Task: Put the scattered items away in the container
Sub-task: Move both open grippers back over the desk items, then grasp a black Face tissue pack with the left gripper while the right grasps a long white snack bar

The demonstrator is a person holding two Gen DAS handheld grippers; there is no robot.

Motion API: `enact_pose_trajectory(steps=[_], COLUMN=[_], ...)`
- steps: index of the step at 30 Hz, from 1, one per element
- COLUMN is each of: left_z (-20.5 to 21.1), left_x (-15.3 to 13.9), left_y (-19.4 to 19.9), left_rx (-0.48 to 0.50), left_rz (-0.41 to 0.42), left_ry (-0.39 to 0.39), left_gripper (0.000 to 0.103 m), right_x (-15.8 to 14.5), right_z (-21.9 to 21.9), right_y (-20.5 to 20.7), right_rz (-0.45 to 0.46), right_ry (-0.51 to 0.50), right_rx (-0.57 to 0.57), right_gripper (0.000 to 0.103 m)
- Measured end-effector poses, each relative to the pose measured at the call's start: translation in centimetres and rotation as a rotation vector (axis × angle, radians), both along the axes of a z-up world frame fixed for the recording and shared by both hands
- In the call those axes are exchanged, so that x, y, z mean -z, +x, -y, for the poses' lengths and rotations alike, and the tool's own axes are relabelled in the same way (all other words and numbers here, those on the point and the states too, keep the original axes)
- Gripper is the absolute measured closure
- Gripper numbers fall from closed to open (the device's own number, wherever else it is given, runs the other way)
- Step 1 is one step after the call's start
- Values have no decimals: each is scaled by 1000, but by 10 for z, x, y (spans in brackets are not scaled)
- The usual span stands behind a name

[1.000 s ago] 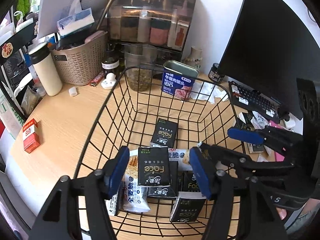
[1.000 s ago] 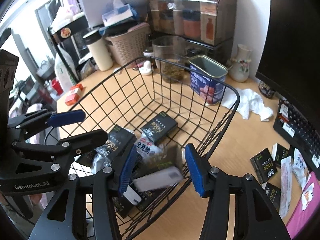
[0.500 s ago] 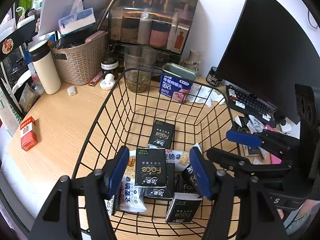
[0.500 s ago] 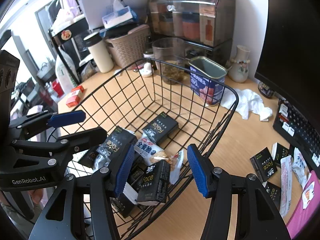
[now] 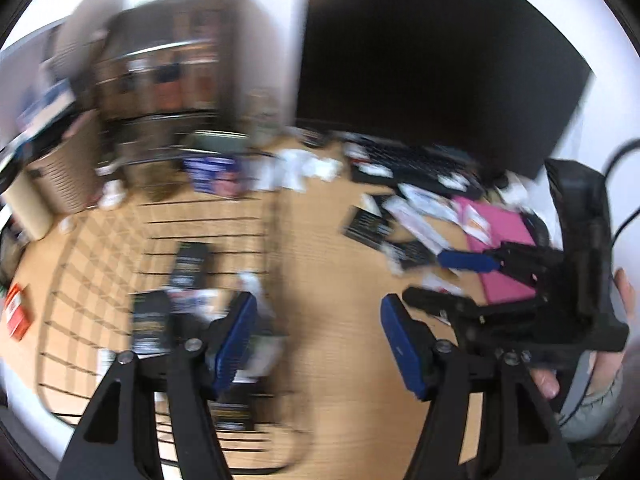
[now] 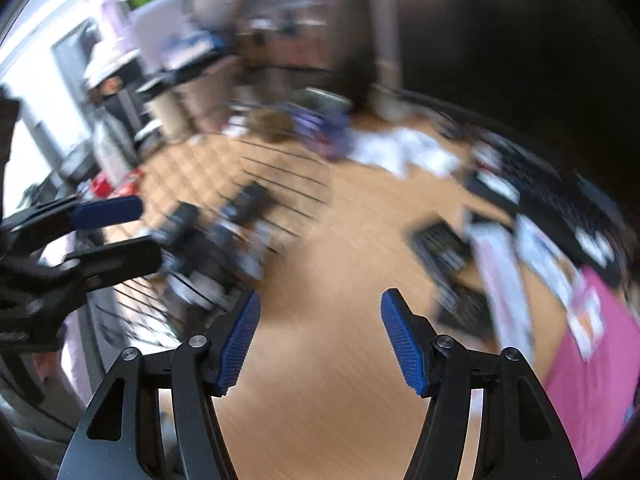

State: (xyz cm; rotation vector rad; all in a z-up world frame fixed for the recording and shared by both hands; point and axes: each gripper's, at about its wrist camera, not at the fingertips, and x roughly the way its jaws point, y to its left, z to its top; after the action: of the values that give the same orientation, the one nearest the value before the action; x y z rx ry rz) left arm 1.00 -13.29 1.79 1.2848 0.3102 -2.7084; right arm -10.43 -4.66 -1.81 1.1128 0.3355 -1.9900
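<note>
Both views are motion-blurred. The black wire basket (image 5: 264, 216) sits at the left with several black sachets (image 5: 150, 320) and white snack packets inside; it also shows in the right wrist view (image 6: 280, 184). Loose black sachets (image 5: 366, 228) (image 6: 440, 246) and white packets (image 6: 502, 280) lie on the desk to the right of it. My left gripper (image 5: 316, 344) is open and empty over bare desk beside the basket's right wall. My right gripper (image 6: 318, 344) is open and empty above bare wood between the basket and the loose sachets.
A pink pad (image 6: 592, 376) lies at the right, a keyboard (image 5: 416, 164) and dark monitor (image 5: 432, 60) behind. A blue tin (image 5: 212, 176), crumpled tissue (image 6: 404, 152), a woven basket (image 5: 60, 184) and a dark organiser (image 5: 168, 72) stand at the back. A red box (image 5: 18, 316) lies far left.
Both grippers have swung right, from above the basket to over the bare desk beside it. A black sachet dropped from the right gripper into the basket. Both stay open.
</note>
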Motion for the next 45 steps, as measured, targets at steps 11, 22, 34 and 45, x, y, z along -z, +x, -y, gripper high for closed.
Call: enact_pose_trajectory(steps=[11, 22, 34, 45], left_z=[-94, -79, -74, -60], left_x=[63, 117, 127, 123], left_y=[-74, -114, -129, -134], left_rx=[137, 86, 85, 79], left_rz=[135, 239, 246, 252], left_ry=[58, 181, 185, 190], left_gripper=[29, 29, 25, 24], right_x=[36, 81, 93, 93], right_z=[-113, -117, -118, -117], right_y=[-36, -66, -74, -80], right_rz=[6, 47, 50, 45], right_ry=[45, 87, 114, 129], right_rx=[220, 226, 248, 261], right_gripper=[40, 40, 39, 39])
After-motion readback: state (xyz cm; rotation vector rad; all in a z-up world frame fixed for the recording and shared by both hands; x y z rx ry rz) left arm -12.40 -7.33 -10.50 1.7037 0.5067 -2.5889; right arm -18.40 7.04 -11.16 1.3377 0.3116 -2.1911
